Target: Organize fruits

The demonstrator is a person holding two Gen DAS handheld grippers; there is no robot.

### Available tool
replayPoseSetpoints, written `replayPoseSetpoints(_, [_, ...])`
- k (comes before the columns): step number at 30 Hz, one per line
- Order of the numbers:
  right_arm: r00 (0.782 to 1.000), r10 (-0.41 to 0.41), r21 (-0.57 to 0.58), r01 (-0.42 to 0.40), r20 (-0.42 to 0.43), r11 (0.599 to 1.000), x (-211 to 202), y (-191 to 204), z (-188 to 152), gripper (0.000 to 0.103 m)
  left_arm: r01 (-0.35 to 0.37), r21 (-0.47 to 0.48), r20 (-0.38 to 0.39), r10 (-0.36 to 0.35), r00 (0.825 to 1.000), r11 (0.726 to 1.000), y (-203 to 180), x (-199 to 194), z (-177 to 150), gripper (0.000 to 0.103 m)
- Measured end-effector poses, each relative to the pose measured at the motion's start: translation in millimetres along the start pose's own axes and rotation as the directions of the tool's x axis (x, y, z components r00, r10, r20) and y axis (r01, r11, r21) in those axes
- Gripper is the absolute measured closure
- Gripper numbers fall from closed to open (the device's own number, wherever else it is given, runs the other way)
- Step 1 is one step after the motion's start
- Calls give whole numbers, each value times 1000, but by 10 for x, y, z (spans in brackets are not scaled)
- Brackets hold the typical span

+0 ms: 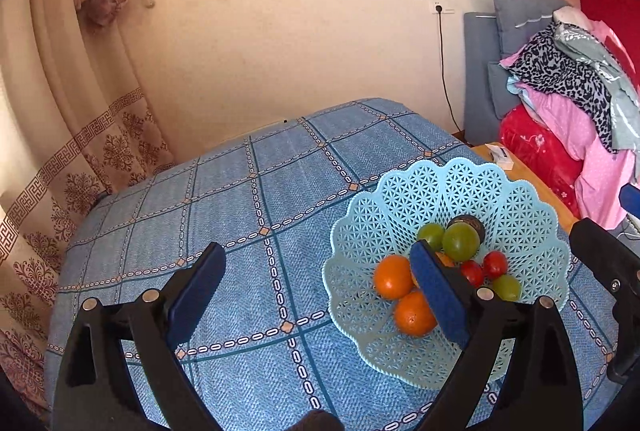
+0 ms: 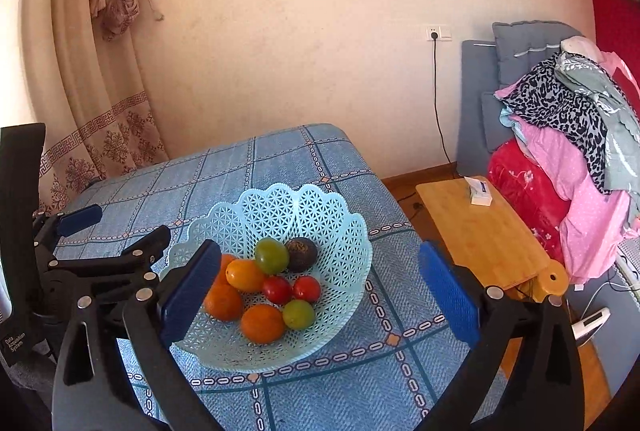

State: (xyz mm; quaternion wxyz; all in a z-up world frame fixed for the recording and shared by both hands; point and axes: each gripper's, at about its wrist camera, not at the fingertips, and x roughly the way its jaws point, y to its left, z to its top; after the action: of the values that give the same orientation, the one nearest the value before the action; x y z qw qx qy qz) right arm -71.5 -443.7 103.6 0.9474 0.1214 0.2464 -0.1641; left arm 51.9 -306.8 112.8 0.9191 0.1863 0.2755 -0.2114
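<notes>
A light blue lattice basket [image 2: 328, 215] [image 1: 520, 199] stands on the blue checked tablecloth [image 1: 256, 207]. It holds several oranges [image 2: 262, 323], green fruits [image 2: 272, 255], two red tomatoes [image 2: 306, 288] and one dark round fruit [image 2: 301, 253]. My left gripper [image 1: 320, 295] is open and empty, hovering left of the basket, its right finger over the fruit. My right gripper [image 2: 320, 295] is open and empty above the basket's near side. The left gripper also shows at the left edge of the right wrist view [image 2: 104, 243].
A low bamboo table [image 2: 484, 231] with a small white box [image 2: 478, 193] stands right of the table. A pile of clothes [image 2: 568, 135] lies beyond it. A curtain [image 2: 92, 71] hangs at the left against the beige wall.
</notes>
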Motion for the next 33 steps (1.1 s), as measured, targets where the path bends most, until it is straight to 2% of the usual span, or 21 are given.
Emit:
replayPoseSetpoints(6, [1000,-5,-41,4,-24,999,-1,80,-18,3,-41,4,12,40,999,999,60,-70,-63,11])
replayPoseSetpoints(10, [998,-45,-153,37,-49,987,40,211,-69,3,-54,9,19,54,998,998,65,-111,-95,10])
replayPoseSetpoints(12, [997,-53,-196,42,-52,980,50,259,-101,3,-71,20,24,71,997,997,58,-130,-117,7])
replayPoseSetpoints(20, [997,-34,-227,19,-65,974,43,324,-125,3,-136,41,44,134,990,990,64,-191,-185,5])
replayPoseSetpoints(27, [997,6,-215,-23,-83,976,29,303,-98,3,-162,36,51,160,986,986,70,-251,-219,5])
replayPoseSetpoints(33, [996,1,-252,-23,-87,967,23,334,-115,3,-169,35,55,167,984,985,57,-295,-253,5])
